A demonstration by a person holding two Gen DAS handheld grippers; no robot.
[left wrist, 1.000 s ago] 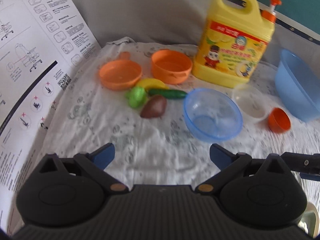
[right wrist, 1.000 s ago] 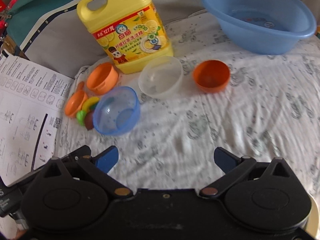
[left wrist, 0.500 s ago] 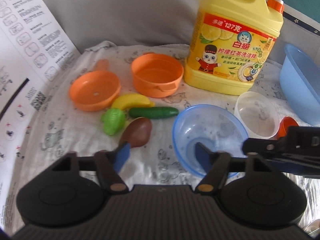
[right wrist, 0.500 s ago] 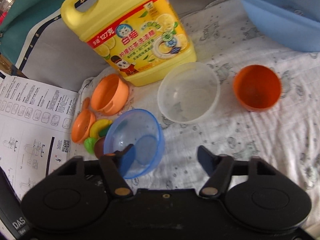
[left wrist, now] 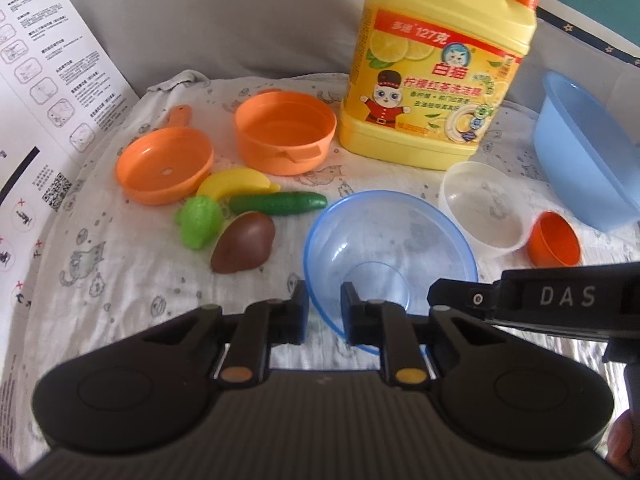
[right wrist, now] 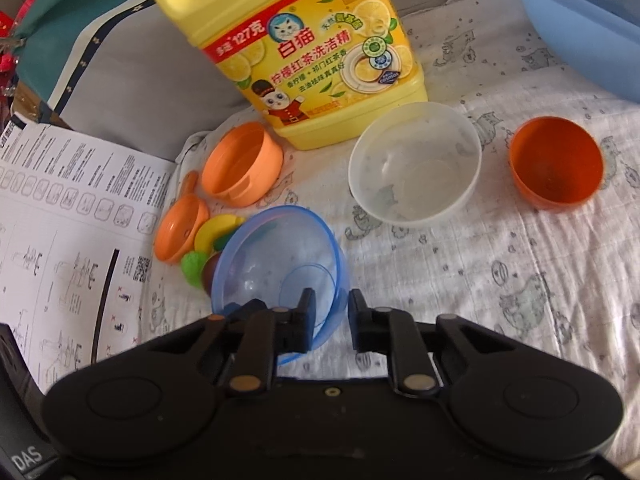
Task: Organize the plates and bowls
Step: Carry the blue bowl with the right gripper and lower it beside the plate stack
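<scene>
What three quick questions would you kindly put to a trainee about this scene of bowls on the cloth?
1. True or false: the yellow detergent jug lies on its side.
2. The left gripper and the right gripper each have fingers on either side of the rim of: A) a steel pot, B) the blue bowl, C) a red plate.
3. What colour is the small cup beside the clear bowl?
Key: 1 false; 2 B; 3 orange.
</scene>
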